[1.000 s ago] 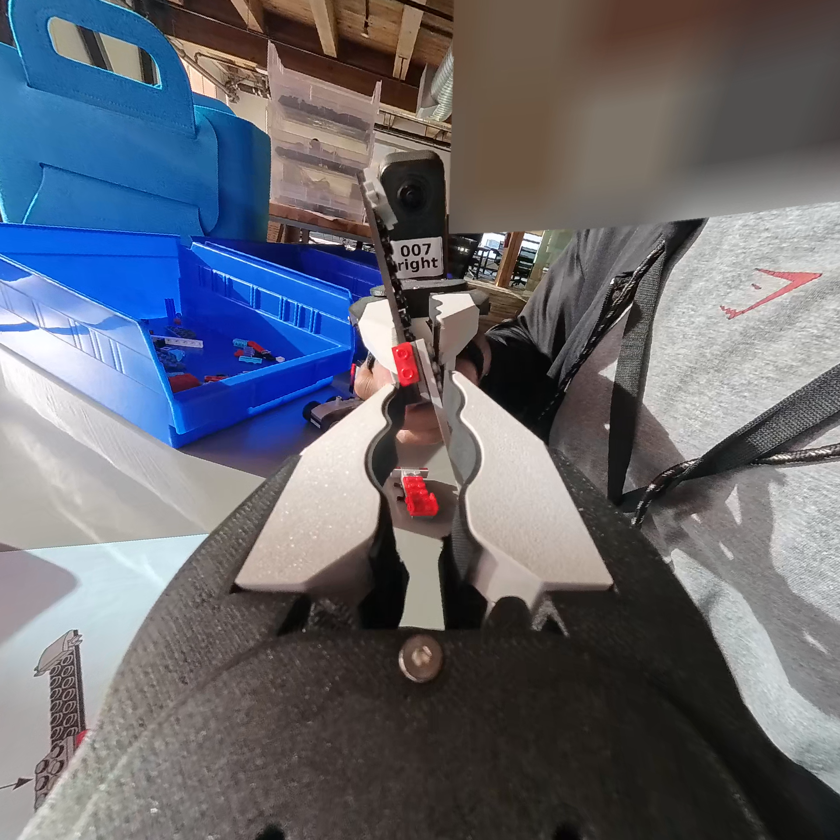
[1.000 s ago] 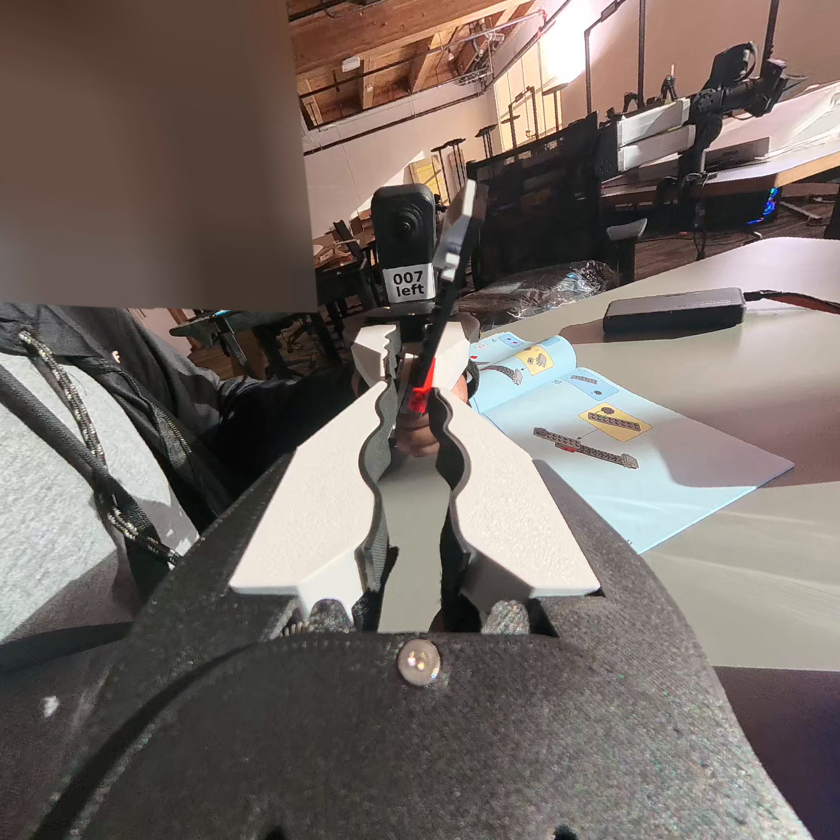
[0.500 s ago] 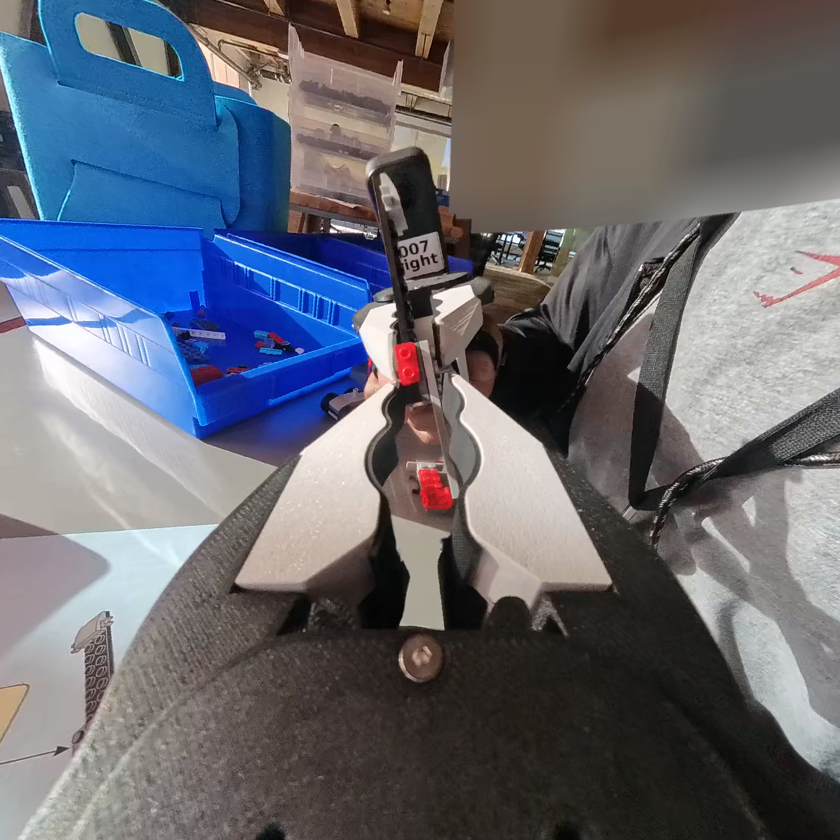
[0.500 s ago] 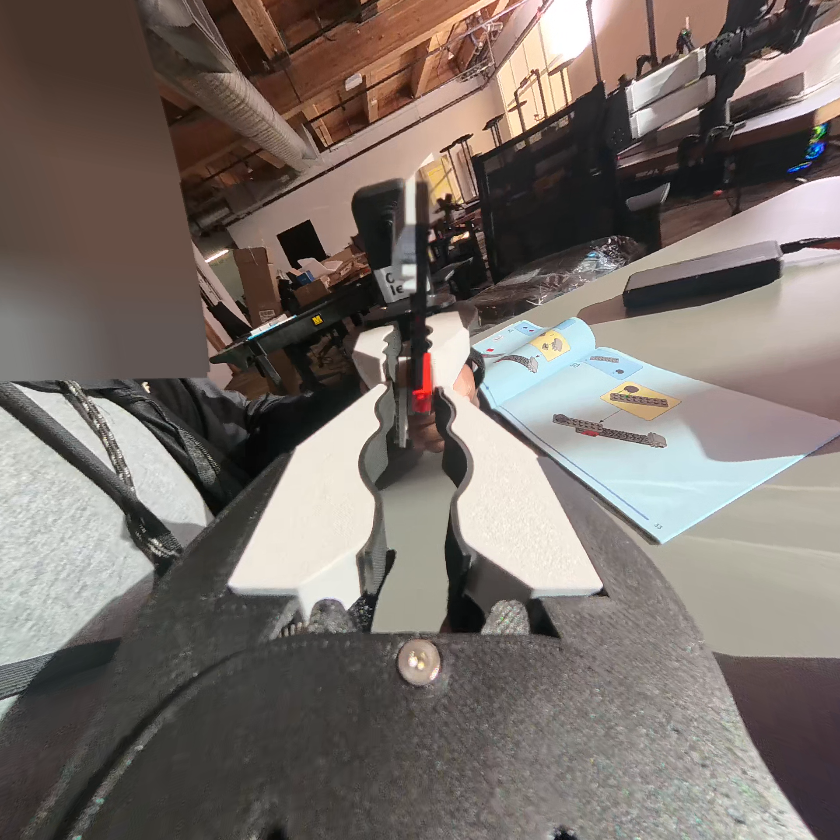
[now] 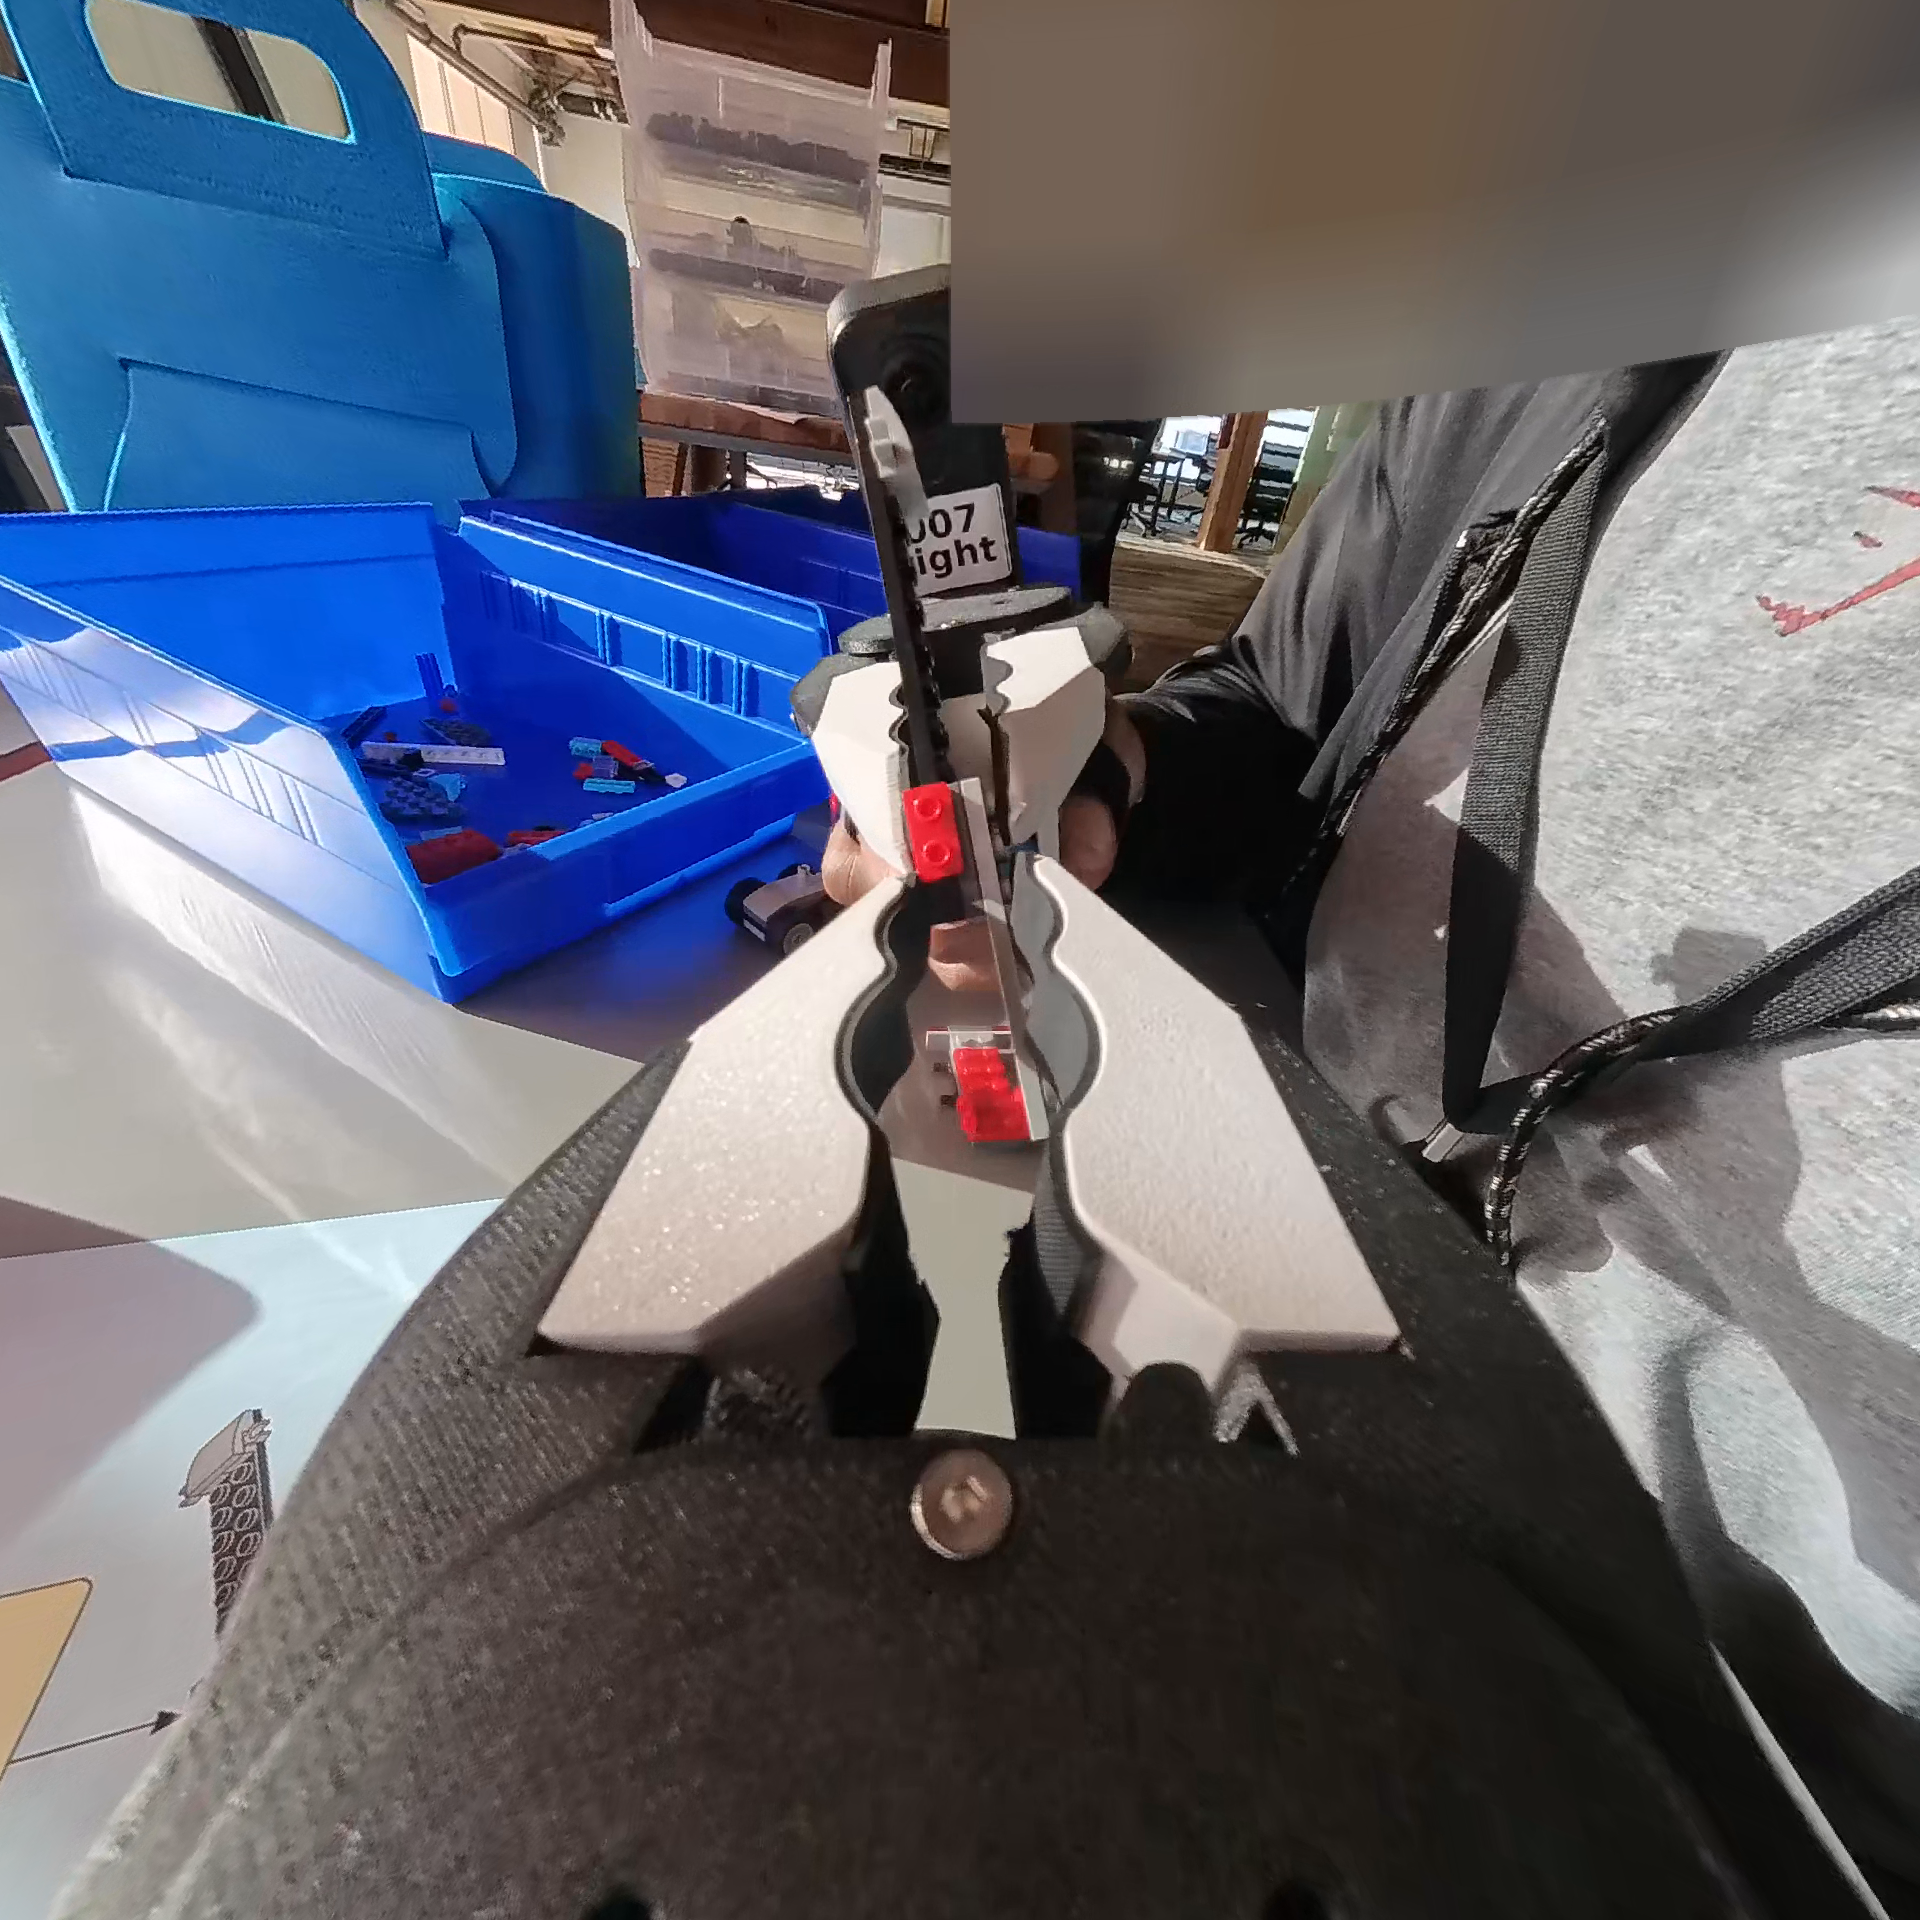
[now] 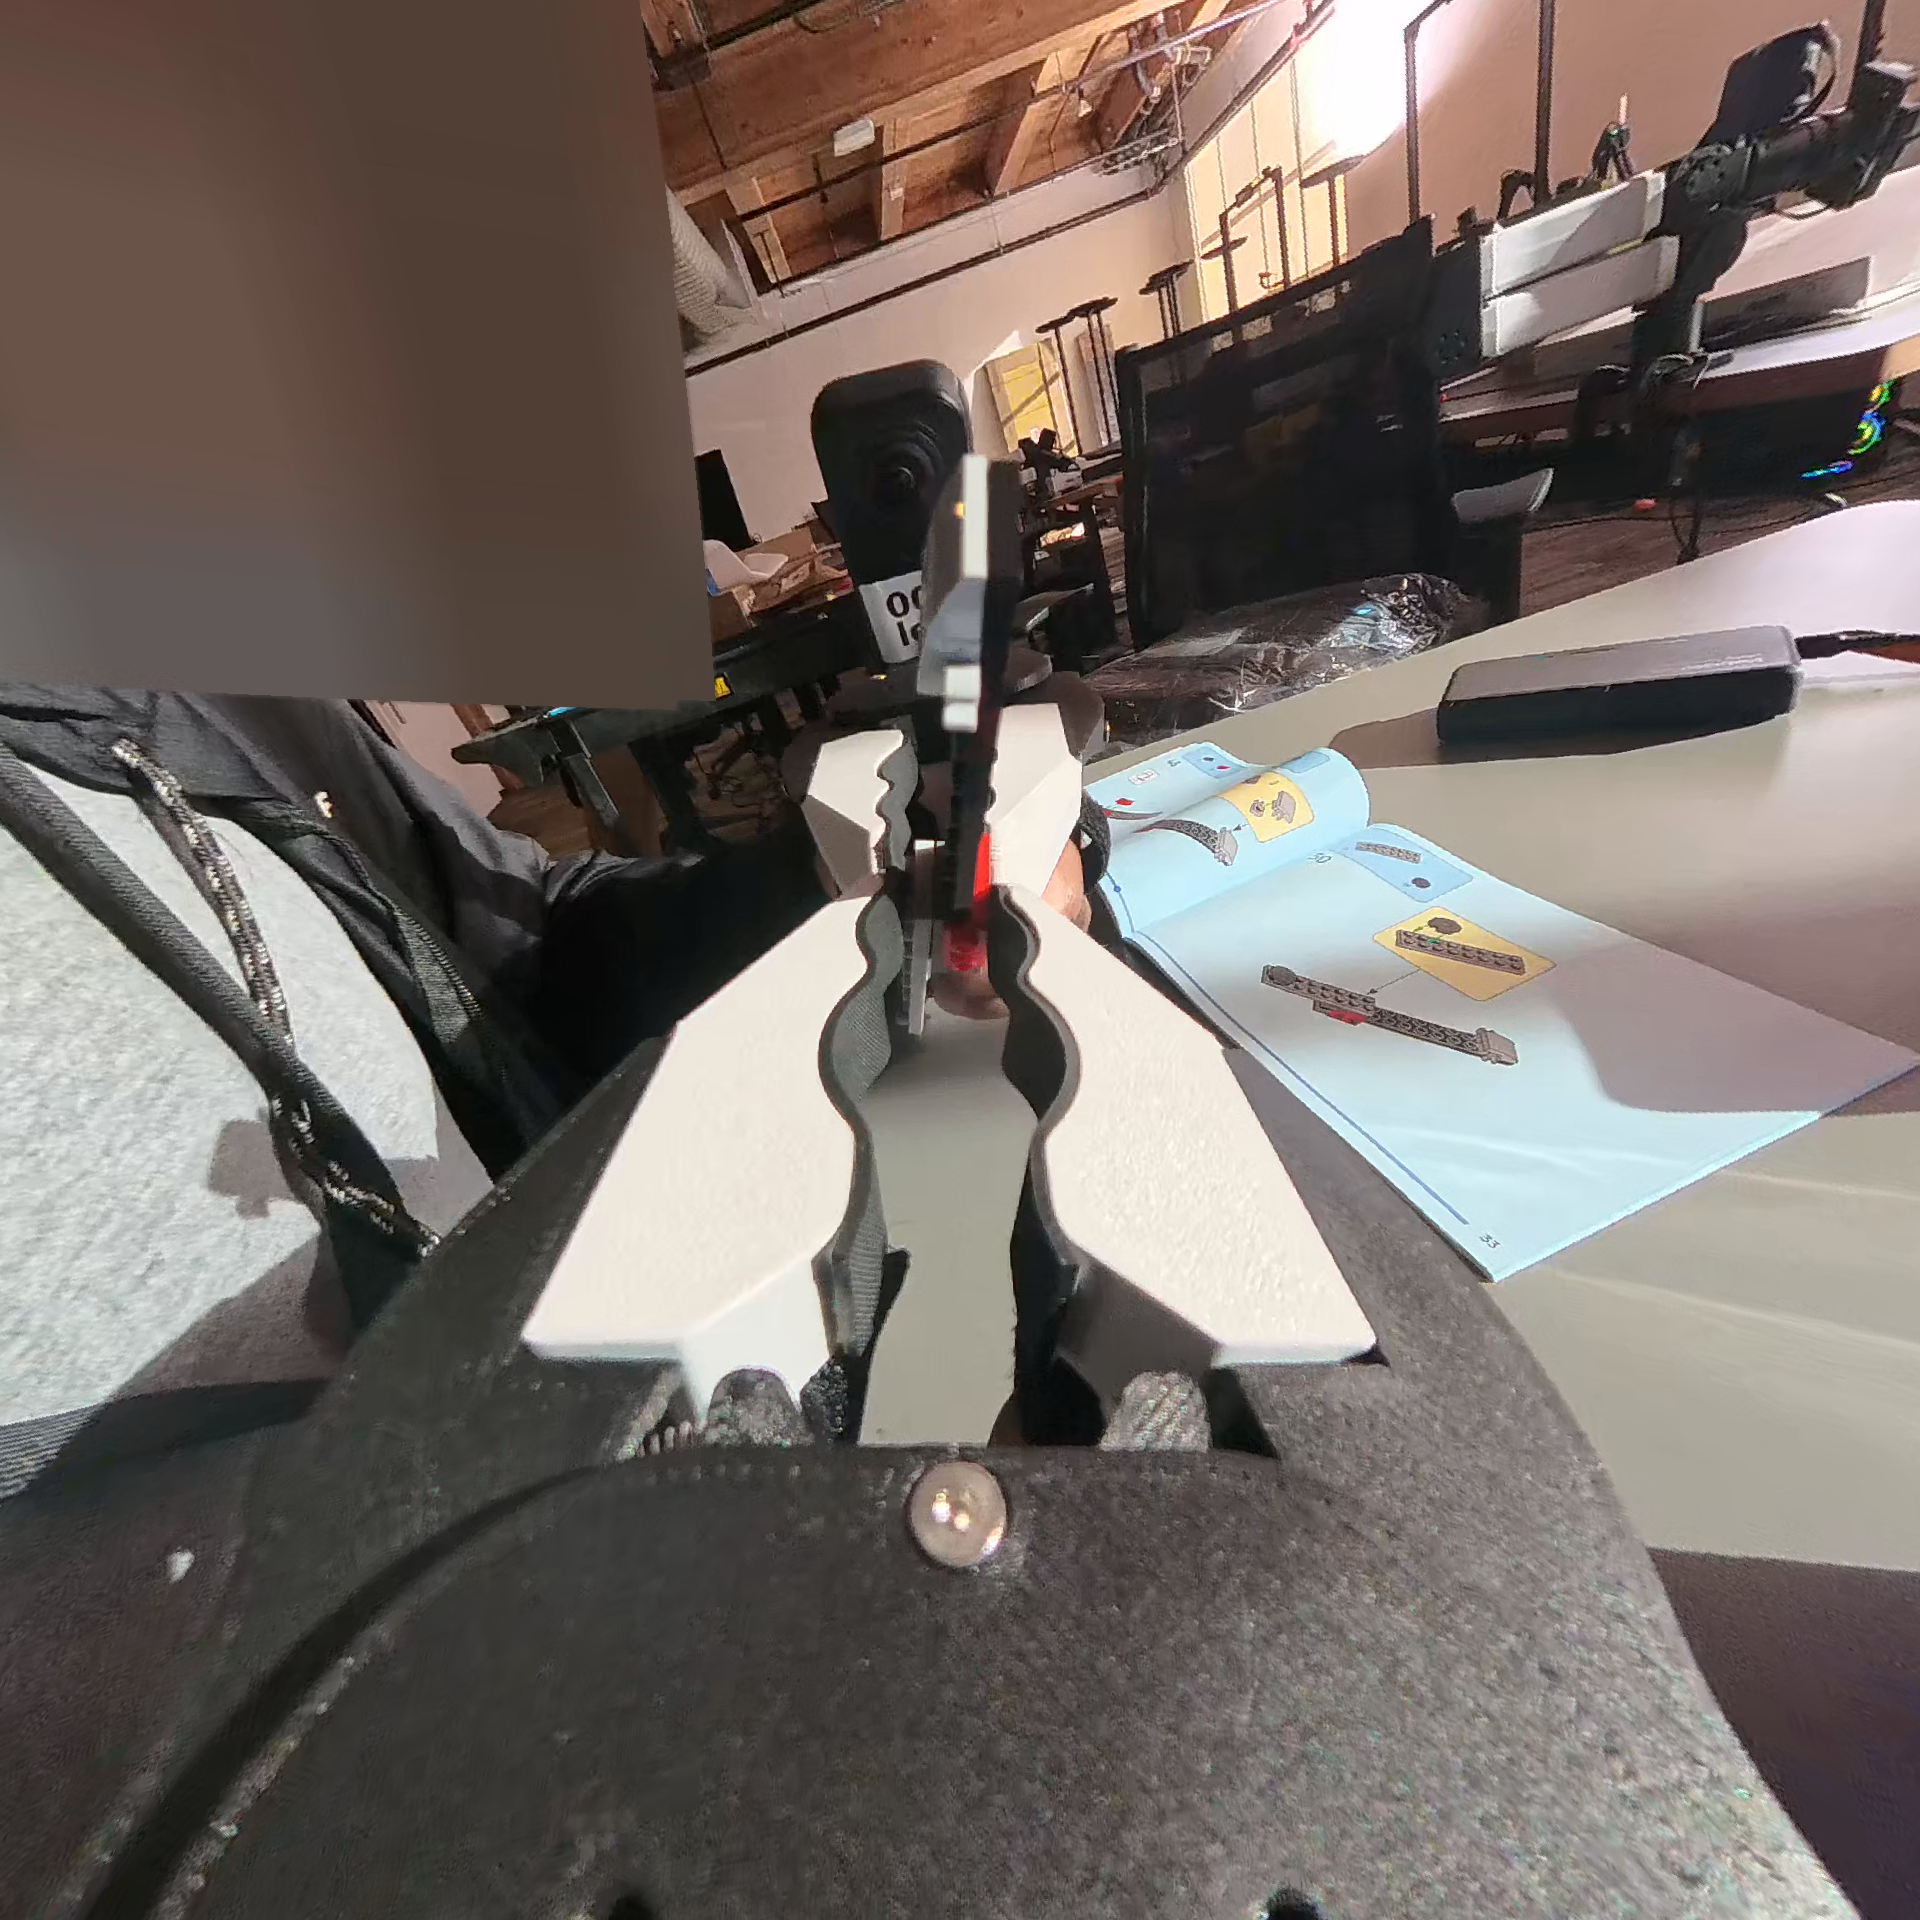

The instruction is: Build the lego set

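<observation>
A long dark lego beam assembly [image 5: 902,623] stands upright between my two grippers, which face each other. It carries a red brick [image 5: 930,831] low down and a light grey piece at its top. My left gripper [image 5: 966,894] is shut on its lower end. My right gripper [image 5: 961,727] shows just behind it, its fingers closed around the same beam. In the right wrist view the assembly [image 6: 966,675] rises from my right gripper [image 6: 948,914], which is shut on it, with the red brick [image 6: 977,883] at the tips. The left gripper [image 6: 935,800] is behind it.
A blue bin [image 5: 582,904] with several loose lego pieces stands on the table, a small lego car [image 5: 779,899] beside it. A blue felt bag [image 5: 260,260] is behind. An open instruction booklet [image 6: 1455,1039] and a black power bank [image 6: 1621,681] lie on the table. A person's grey hoodie [image 5: 1662,935] is close by. Left and right tips are no more than a few centimetres apart.
The assembly has tilted from leaning to nearly upright in the right wrist view. Both grippers have shifted slightly together and kept their hold on it.
</observation>
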Demonstrator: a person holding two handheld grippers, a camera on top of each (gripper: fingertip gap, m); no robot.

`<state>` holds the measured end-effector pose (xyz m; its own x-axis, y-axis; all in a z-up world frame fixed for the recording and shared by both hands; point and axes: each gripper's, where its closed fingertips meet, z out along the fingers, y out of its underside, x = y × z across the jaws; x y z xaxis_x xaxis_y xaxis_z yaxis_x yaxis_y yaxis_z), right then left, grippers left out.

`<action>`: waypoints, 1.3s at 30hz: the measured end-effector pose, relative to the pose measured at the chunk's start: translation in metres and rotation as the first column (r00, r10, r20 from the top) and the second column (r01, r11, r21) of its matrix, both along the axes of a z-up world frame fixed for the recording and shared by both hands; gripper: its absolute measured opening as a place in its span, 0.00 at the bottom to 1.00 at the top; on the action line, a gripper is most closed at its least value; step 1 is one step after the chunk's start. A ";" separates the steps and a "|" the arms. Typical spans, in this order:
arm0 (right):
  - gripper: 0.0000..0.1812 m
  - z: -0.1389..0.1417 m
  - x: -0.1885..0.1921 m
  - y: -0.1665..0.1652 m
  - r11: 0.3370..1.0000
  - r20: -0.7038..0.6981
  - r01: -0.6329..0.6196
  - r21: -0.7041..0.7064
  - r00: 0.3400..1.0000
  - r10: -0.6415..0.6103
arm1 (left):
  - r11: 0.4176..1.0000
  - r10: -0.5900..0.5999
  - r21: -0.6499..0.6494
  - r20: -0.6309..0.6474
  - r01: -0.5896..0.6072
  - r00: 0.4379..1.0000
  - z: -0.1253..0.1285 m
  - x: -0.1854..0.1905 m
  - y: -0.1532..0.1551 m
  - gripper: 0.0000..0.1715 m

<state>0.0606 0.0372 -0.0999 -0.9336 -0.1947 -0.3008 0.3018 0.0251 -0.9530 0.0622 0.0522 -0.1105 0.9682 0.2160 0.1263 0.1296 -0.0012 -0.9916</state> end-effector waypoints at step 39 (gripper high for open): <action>0.15 0.025 -0.028 -0.004 0.981 0.181 0.194 -0.031 0.966 -0.185 | 0.833 -0.192 0.552 0.372 -0.050 0.908 0.036 -0.026 -0.017 0.09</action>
<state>0.0328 0.0333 -0.0753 -0.8878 -0.0374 -0.4587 0.4601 -0.0933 -0.8830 0.0358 0.0351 -0.0749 0.8159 -0.0715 0.5737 0.5298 0.4895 -0.6926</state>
